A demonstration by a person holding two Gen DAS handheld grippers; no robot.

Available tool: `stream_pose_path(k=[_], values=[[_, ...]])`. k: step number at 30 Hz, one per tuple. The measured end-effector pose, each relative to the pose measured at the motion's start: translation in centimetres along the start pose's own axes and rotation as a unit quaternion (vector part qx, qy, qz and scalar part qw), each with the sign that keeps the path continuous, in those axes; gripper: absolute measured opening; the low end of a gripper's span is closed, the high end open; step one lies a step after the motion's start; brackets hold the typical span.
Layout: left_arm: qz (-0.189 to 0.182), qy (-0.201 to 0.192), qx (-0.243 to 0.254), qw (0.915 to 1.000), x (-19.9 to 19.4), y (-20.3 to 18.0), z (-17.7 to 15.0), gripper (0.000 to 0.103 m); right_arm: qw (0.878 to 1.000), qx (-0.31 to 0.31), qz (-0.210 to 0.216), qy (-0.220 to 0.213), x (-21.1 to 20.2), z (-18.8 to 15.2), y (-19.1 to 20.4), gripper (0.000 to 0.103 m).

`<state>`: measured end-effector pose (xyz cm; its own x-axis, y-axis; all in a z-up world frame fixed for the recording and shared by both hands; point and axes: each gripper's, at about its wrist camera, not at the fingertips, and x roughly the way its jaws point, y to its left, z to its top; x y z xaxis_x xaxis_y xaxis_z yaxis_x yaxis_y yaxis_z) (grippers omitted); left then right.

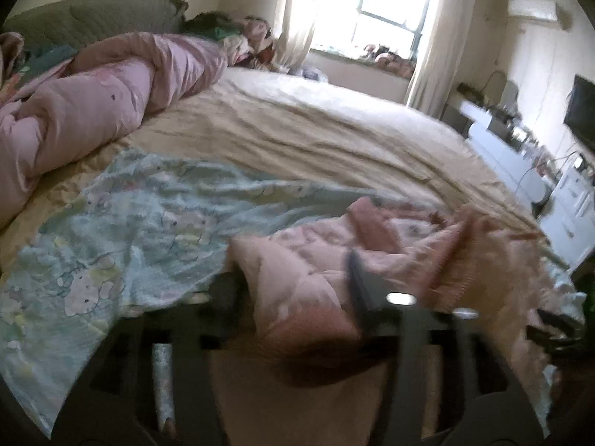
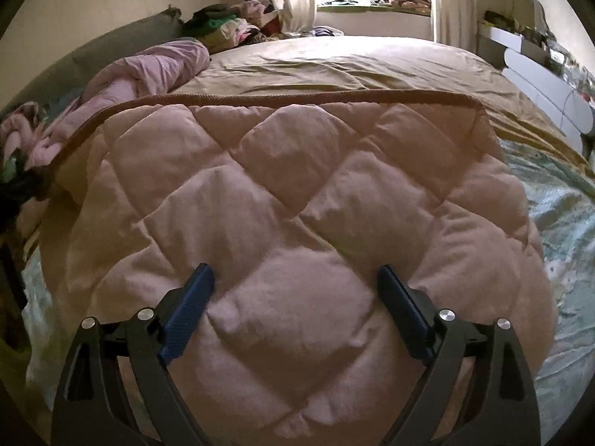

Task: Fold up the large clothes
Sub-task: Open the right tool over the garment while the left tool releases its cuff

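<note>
Right below the right gripper's (image 2: 293, 278) spread jaws lies the quilted pink garment (image 2: 297, 193)

Both grippers (image 1: 297, 282) (image 2: 295, 286) angled downward, fingers apart.

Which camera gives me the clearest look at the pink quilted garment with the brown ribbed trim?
The right wrist view: the pink quilted garment fills it, sharp and spread flat, brown ribbed trim along its far edge. The left wrist view shows it blurred and bunched, partly behind the gripper.

no legible text, blurry views perhaps hiding some
</note>
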<state>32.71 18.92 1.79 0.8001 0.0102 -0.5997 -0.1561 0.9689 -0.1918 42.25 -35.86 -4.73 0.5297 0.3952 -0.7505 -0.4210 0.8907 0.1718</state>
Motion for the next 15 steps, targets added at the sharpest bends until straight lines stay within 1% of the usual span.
stream_pose_path(k=[1,2,4,7,8,9,11,13,15], values=[[0.011,-0.017,0.005,0.9998,-0.8,-0.2,0.2,0.086,1.0,0.006,0.002,-0.003,0.0,0.0,-0.1,0.091],[0.014,-0.027,0.008,0.9995,-1.3,-0.3,0.4,0.086,1.0,0.008,0.004,-0.005,-0.1,0.0,-0.1,0.091],[0.001,-0.04,0.009,0.9992,-2.6,-0.3,0.9,0.086,1.0,0.015,0.013,-0.013,-0.6,0.0,-0.5,0.091],[0.015,-0.05,0.01,0.9986,-3.8,0.3,0.8,0.088,0.998,0.027,0.025,-0.043,-2.5,0.1,-1.6,0.091],[0.022,-0.052,0.009,0.9984,-4.2,0.9,0.4,0.089,0.998,0.029,0.017,-0.054,-3.2,0.2,-1.9,0.091],[0.029,-0.05,0.007,0.9983,-4.4,1.4,-0.1,0.092,0.997,0.034,-0.002,-0.07,-4.3,0.2,-2.6,0.091],[0.04,-0.043,-0.006,0.9983,-4.6,3.0,-1.6,0.093,0.995,0.041,-0.028,-0.092,-5.8,0.0,-4.2,0.091],[0.028,-0.021,-0.034,0.9988,-4.3,4.9,-3.4,0.093,0.992,0.045,-0.066,-0.095,-6.8,-0.4,-6.2,0.091],[0.013,0.012,-0.061,0.998,-3.4,6.5,-5.4,0.093,0.991,0.049,-0.092,-0.089,-7.2,-1.3,-7.9,0.091]])
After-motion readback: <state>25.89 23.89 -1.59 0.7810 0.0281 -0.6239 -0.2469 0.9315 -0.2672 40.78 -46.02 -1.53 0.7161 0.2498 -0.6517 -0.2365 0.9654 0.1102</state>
